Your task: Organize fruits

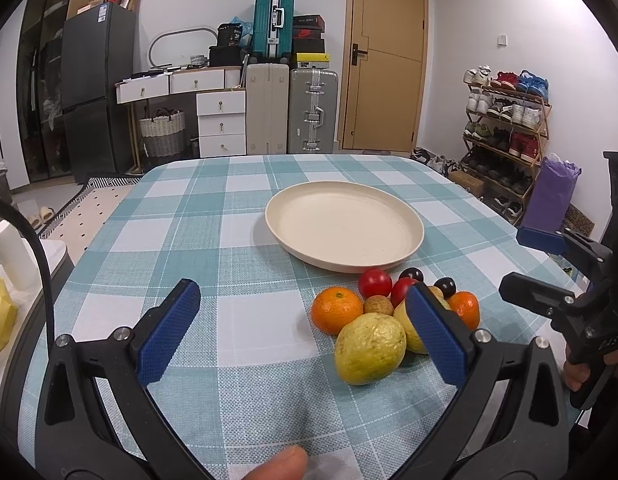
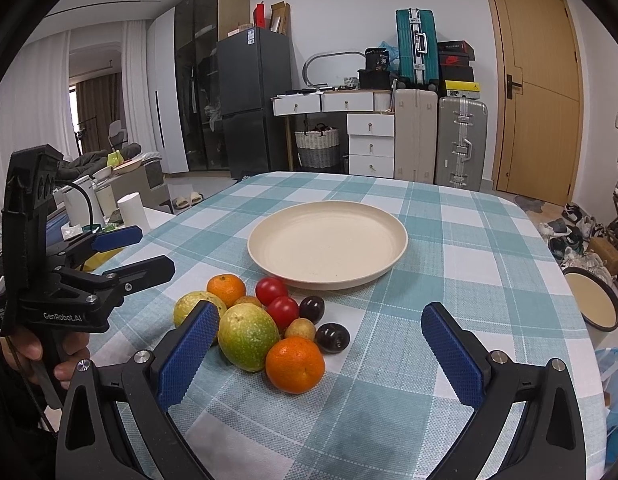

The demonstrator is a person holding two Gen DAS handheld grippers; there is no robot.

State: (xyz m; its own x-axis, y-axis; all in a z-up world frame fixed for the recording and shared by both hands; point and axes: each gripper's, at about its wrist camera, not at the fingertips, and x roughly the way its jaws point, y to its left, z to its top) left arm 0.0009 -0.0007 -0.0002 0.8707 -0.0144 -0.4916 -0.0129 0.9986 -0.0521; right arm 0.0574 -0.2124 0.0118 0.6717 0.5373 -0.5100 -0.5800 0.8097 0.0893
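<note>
Fruit pile [image 2: 265, 320]: oranges, tomatoes, dark plums, yellow-green guavas, clustered on checked tablecloth [image 2: 449, 248] just before cream plate [image 2: 329, 240]; left gripper [image 1: 305, 324] released above cloth, right gripper [image 2: 321, 344] released over pile

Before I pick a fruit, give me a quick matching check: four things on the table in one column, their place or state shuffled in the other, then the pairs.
Things:
1. cream plate
2. nearest mandarin
3. green-yellow guava
4. right tool

Place or state:
A. open, holding nothing
B. holds no fruit, beyond the pile
C. front of the pile in the right wrist view, next to a dark plum
D. in the pile, just beside the right tool's left finger

Pairs: 1-B, 2-C, 3-D, 4-A
</note>
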